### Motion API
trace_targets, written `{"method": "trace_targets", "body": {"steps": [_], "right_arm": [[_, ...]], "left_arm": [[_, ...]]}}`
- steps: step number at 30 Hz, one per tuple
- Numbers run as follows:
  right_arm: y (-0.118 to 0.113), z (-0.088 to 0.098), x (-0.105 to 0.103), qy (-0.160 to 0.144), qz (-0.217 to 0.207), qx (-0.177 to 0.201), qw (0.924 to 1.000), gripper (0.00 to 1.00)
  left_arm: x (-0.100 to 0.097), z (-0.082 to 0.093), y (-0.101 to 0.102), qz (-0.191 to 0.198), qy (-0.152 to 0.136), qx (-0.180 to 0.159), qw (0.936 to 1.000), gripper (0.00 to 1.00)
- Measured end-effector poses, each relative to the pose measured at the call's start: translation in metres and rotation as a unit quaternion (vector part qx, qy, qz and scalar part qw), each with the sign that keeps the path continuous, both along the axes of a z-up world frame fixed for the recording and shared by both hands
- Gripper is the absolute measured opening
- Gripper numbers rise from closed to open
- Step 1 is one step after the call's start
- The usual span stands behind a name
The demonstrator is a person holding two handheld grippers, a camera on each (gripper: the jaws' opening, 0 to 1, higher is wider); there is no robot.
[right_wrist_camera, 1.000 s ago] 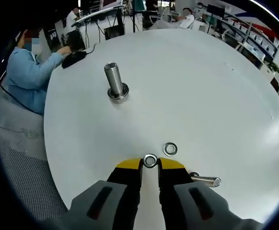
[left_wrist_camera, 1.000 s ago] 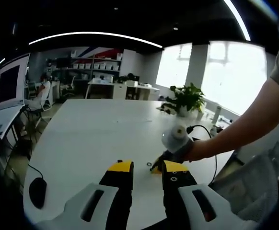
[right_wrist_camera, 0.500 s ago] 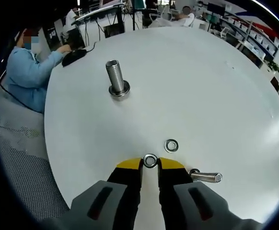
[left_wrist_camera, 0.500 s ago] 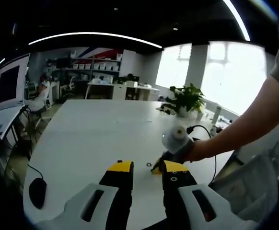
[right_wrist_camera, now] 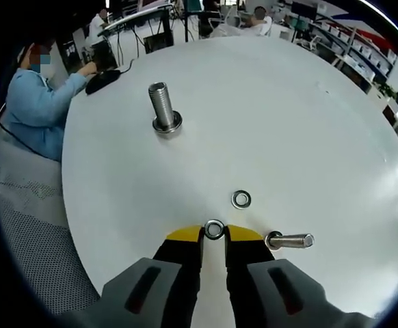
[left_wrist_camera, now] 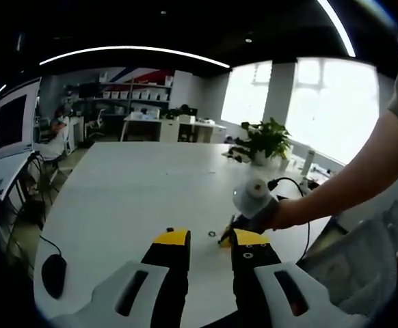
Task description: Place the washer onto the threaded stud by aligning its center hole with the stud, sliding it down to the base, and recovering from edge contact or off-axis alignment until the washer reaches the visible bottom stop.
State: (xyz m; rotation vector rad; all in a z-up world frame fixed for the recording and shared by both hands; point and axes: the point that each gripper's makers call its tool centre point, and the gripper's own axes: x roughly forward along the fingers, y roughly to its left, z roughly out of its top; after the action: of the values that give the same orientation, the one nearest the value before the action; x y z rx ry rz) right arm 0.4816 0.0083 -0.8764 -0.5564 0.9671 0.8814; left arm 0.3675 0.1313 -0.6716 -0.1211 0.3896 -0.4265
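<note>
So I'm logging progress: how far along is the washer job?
Done: the right tongs grip a washer. In hand: carrying it, far short of the upright stud. Left: centre the hole, slide it to the base. A second washer lies on the table.

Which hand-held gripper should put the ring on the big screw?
The right hand-held gripper: it is shut on a washer, and the upright threaded stud stands ahead of it. The left hand-held gripper holds nothing.

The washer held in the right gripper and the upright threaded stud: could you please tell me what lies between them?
In the right gripper view, only bare white table lies between the held washer and the threaded stud; a second washer lies off to one side.
</note>
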Motion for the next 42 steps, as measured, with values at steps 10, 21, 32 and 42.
{"method": "trace_targets", "body": {"steps": [10, 21, 32, 42], "right_arm": [[-0.011, 0.010, 0.005, -0.007, -0.020, 0.011, 0.9997, 0.14], [-0.009, 0.020, 0.004, -0.017, -0.017, 0.016, 0.9996, 0.14], [-0.015, 0.036, 0.006, -0.031, -0.021, 0.021, 0.9991, 0.14], [-0.020, 0.054, 0.009, -0.047, -0.025, 0.028, 0.9982, 0.14]], "left_arm": [[0.000, -0.001, -0.002, -0.004, 0.001, 0.001, 1.0000, 0.22], [-0.001, -0.001, -0.004, -0.009, 0.000, 0.004, 1.0000, 0.22], [-0.001, 0.002, -0.005, -0.011, -0.003, 0.001, 0.9999, 0.22], [-0.001, 0.003, -0.006, -0.013, -0.006, -0.001, 0.9999, 0.22]]}}
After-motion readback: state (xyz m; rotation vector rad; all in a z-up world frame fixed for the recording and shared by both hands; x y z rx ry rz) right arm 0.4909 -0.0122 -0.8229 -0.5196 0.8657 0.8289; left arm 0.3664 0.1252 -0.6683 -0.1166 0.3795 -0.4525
